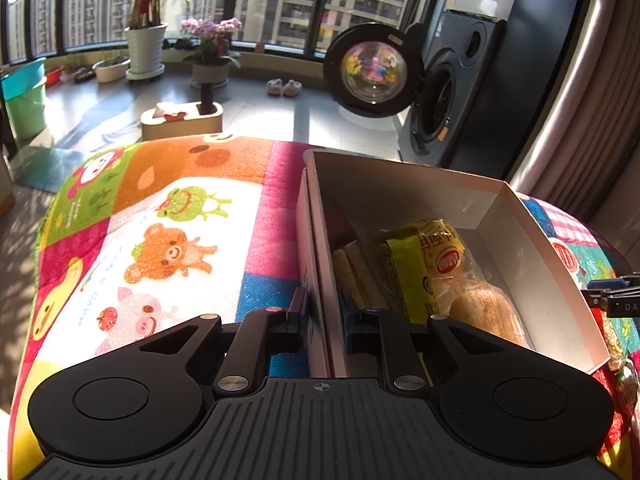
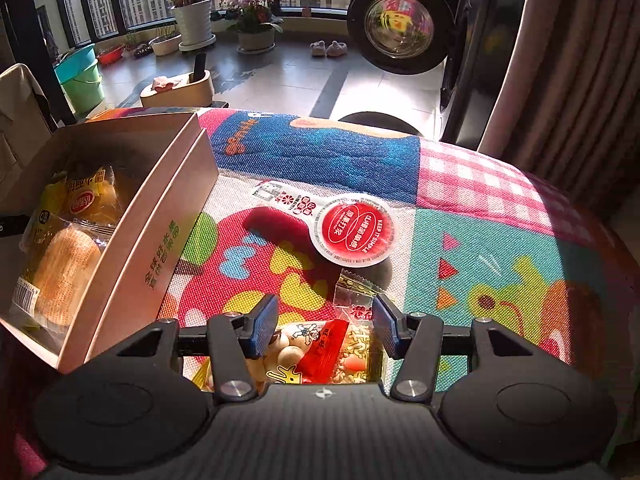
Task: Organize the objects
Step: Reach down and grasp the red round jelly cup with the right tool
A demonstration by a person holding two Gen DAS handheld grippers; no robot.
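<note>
The left gripper [image 1: 325,314] is clamped on the near wall of the cardboard box [image 1: 556,276], which sits on the cartoon mat [image 1: 168,240] holding a bread packet [image 1: 472,304]. The right gripper [image 2: 325,326] hangs with jaws apart over loose snack packets [image 2: 320,354]; beyond them lies a round red-lidded sachet [image 2: 352,232].

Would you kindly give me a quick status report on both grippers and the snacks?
Left gripper shut on box wall. Right gripper open over snack packets. Bread bag already boxed. Round-lidded sachet loose on mat; path clear.
</note>
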